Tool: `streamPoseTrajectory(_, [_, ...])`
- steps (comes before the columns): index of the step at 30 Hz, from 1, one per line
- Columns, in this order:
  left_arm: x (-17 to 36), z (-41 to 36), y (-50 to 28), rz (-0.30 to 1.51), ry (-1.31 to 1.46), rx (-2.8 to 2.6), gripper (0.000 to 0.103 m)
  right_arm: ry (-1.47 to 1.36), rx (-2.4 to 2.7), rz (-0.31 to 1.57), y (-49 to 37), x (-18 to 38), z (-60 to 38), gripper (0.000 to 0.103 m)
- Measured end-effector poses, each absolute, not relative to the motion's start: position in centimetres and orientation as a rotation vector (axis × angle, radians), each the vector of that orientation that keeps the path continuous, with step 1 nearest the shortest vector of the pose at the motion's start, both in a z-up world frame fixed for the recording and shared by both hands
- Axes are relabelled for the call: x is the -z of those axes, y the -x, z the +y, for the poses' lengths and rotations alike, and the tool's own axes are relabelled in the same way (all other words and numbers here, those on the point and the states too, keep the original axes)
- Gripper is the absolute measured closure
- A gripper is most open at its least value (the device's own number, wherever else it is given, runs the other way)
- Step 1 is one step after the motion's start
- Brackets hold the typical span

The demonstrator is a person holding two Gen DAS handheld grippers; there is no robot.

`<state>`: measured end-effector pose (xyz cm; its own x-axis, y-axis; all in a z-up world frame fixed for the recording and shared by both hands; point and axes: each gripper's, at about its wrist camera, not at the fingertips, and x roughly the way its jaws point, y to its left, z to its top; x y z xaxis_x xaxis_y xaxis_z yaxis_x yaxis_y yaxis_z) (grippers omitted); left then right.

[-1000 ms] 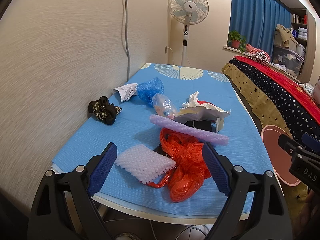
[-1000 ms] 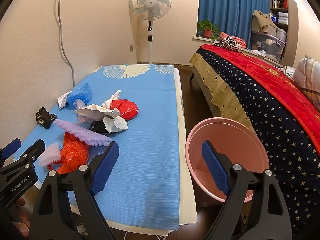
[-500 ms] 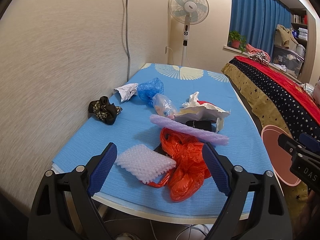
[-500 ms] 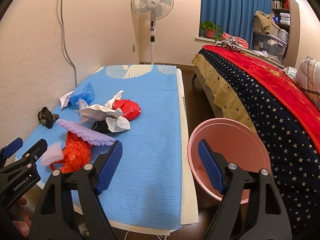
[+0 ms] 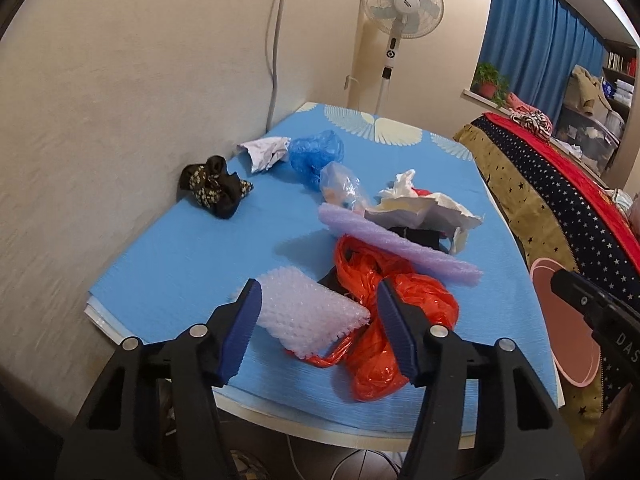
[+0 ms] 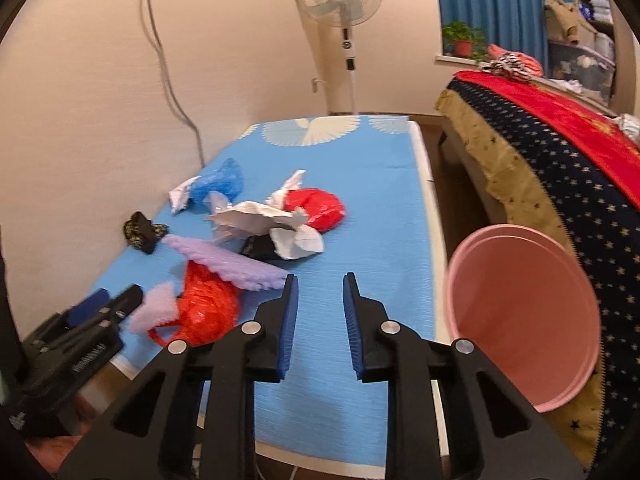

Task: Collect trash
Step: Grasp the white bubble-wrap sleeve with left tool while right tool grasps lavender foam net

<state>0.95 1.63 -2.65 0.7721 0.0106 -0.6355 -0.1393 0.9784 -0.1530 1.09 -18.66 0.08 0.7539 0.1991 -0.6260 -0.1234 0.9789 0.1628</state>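
Gripper label point(image 5: 625, 347) reads perhaps "DAS".

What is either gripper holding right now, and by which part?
Nothing. The left gripper is open around the white bubble-wrap pad without clamping it; the right gripper hangs empty over the blue tablecloth.

The left gripper point(image 5: 319, 328) and the right gripper point(image 6: 317, 325) were of black plastic, each finger having a ribbed blue pad point(image 5: 242, 330) and round silver screws; the body carried white letters.
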Motion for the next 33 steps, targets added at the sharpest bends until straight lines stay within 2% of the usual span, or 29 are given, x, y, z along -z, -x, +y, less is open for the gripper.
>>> streamPoseTrajectory(5, [4.3, 2.1, -2.0, 0.736, 0.233, -0.102, 0.045, -0.13, -0.248, 0.707, -2.5, 0.4, -17.5, 0.078])
streamPoseTrajectory(10, [5.6, 2.6, -2.7, 0.778, 0.271, -0.113, 0.045, -0.133, -0.315, 0.741, -4.4, 1.5, -16.0, 0.066])
streamPoseTrajectory(13, [6.3, 2.6, -3.4, 0.802, 0.28, -0.112, 0.045, -0.121, -0.363, 0.771, -5.1, 2.2, -15.0, 0.062])
streamPoseTrajectory(19, [6.8, 2.5, -4.1, 0.811, 0.287, -0.106, 0.045, -0.072, -0.4, 0.813, -6.4, 3.4, -13.5, 0.061])
streamPoseTrajectory(21, [6.8, 2.5, -4.3, 0.808, 0.285, -0.098, 0.051, -0.055, -0.39, 0.83, -6.9, 3.7, -13.4, 0.061])
streamPoseTrajectory(23, [6.7, 2.5, -4.3, 0.804, 0.285, -0.093, 0.056, -0.062, -0.386, 0.84, -7.2, 3.9, -13.5, 0.064])
streamPoseTrajectory(25, [6.5, 2.5, -4.3, 0.8, 0.279, -0.094, 0.07, -0.054, -0.396, 0.846, -7.4, 4.0, -13.5, 0.084])
streamPoseTrajectory(26, [6.4, 2.5, -4.3, 0.799, 0.275, -0.096, 0.072, -0.039, -0.398, 0.843, -7.4, 3.8, -13.3, 0.087])
streamPoseTrajectory(30, [6.1, 2.8, -4.3, 0.791, 0.264, -0.107, 0.085, -0.012, -0.418, 0.818, -7.1, 3.0, -12.9, 0.092])
streamPoseTrajectory(33, [5.3, 3.0, -4.0, 0.763, 0.246, -0.121, 0.089, -0.024, -0.431, 0.793, -6.6, 1.9, -13.0, 0.093])
